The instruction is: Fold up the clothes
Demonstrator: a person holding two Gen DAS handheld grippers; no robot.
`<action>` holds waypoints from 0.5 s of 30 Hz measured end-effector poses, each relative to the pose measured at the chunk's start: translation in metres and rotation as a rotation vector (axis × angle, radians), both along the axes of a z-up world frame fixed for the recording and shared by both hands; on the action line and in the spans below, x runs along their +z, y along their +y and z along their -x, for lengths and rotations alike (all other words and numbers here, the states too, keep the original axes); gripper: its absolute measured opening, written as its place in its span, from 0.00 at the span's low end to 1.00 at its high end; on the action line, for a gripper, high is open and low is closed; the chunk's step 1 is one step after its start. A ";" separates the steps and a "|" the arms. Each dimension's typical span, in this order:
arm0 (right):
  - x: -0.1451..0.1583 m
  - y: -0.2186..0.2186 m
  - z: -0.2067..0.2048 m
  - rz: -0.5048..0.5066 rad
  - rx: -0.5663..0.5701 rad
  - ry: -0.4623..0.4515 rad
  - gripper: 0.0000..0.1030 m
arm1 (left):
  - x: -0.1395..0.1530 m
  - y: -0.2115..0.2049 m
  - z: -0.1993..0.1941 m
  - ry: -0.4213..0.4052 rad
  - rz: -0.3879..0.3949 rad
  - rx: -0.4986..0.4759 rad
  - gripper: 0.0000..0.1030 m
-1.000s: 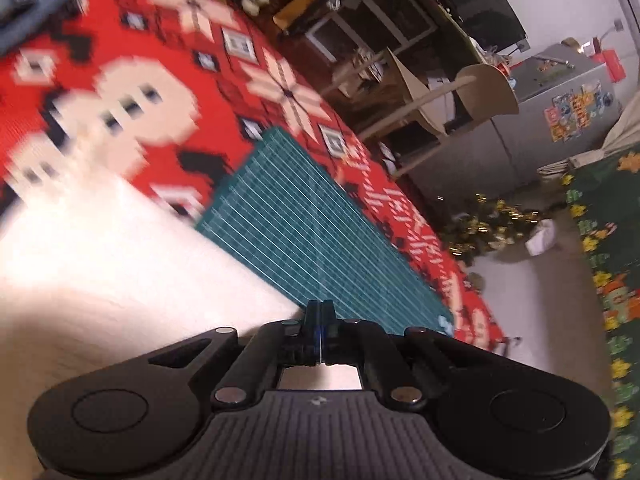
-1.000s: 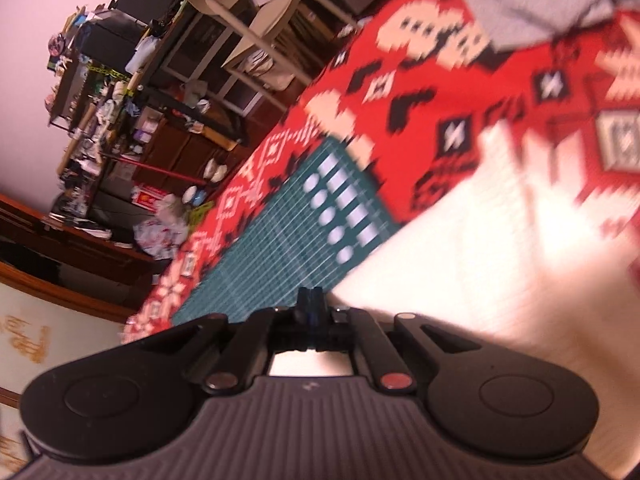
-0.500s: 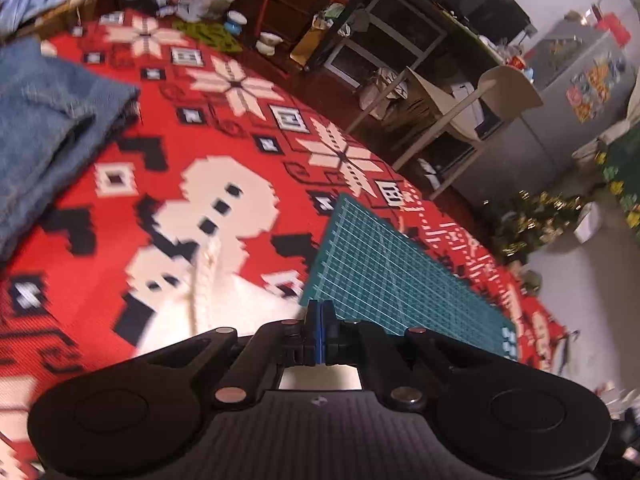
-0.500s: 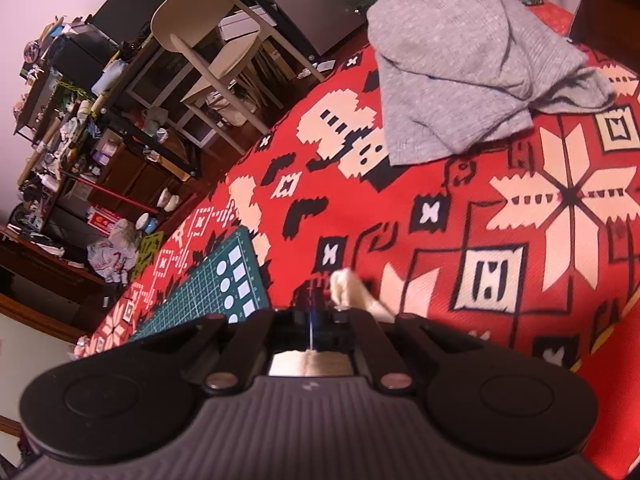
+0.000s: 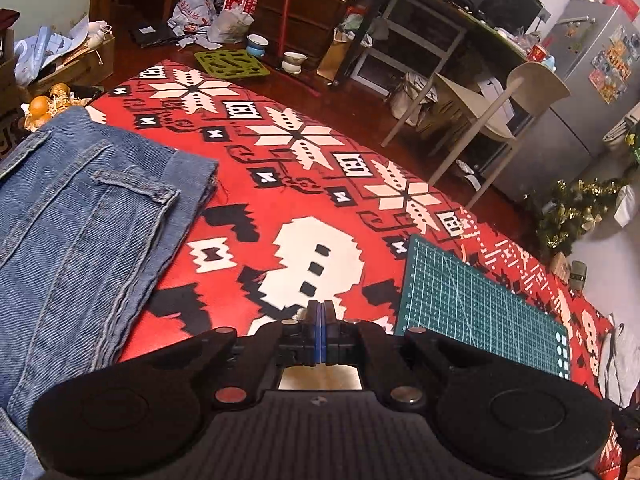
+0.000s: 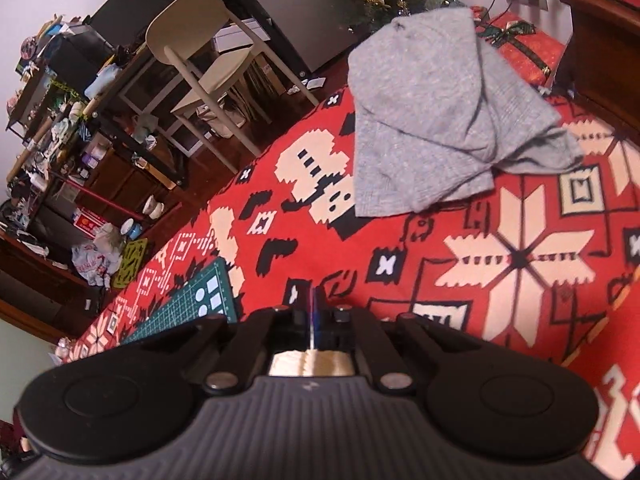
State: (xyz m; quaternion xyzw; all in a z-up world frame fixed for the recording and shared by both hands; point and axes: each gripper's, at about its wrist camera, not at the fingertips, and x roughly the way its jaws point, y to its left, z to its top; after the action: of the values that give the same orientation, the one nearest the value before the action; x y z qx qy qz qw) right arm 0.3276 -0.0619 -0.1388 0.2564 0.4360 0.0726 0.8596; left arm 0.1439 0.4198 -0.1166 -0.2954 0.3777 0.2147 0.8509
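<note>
Only oranges (image 5: 39, 106) in cardboard box (image 5: 60, 76)

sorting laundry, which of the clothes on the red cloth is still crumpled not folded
The grey top: it lies in a rumpled heap. The jeans lie flat in neat layers.

The right gripper (image 6: 313, 300) points down over a red patterned cloth (image 6: 520, 260), its jaws parting slightly, with a strip of cream fabric (image 6: 312, 362) showing beneath them. A crumpled grey garment (image 6: 432, 120) lies farther off on the cloth. A green cutting mat (image 6: 200, 304) sits at left, and a pale chair (image 6: 200, 52) stands beyond.
</note>
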 end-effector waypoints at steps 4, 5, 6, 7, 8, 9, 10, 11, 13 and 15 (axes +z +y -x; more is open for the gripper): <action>0.016 -0.002 0.010 0.060 0.029 -0.004 0.07 | 0.007 -0.006 0.009 0.004 0.012 -0.006 0.03; 0.020 -0.003 0.014 0.075 0.040 -0.006 0.07 | 0.009 -0.007 0.013 0.008 0.002 -0.004 0.03; 0.025 -0.003 0.017 0.090 0.051 -0.007 0.07 | 0.011 -0.008 0.017 0.013 -0.008 -0.001 0.03; 0.029 -0.005 0.022 0.086 0.060 -0.007 0.07 | 0.014 -0.009 0.022 0.016 -0.011 0.000 0.03; 0.033 -0.006 0.026 0.082 0.070 -0.007 0.08 | 0.016 -0.010 0.027 0.017 -0.011 0.002 0.03; 0.037 -0.007 0.032 0.069 0.082 -0.009 0.08 | 0.019 -0.011 0.034 0.012 -0.002 0.001 0.03; 0.041 -0.007 0.038 0.065 0.095 -0.013 0.08 | 0.022 -0.012 0.040 0.005 0.010 -0.001 0.03; 0.045 -0.007 0.044 0.067 0.105 -0.014 0.08 | 0.024 -0.013 0.048 -0.009 0.033 -0.004 0.03; 0.051 -0.005 0.058 0.074 0.127 -0.012 0.08 | 0.024 -0.014 0.062 -0.027 0.086 -0.007 0.03; 0.054 -0.003 0.074 0.098 0.143 -0.004 0.08 | 0.022 -0.017 0.074 -0.029 0.137 -0.013 0.03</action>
State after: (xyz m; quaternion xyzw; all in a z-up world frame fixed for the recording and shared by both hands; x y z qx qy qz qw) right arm 0.2541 -0.0650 -0.0852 0.1820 0.4544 0.1130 0.8647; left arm 0.0697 0.4024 -0.0949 -0.3537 0.3812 0.1786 0.8353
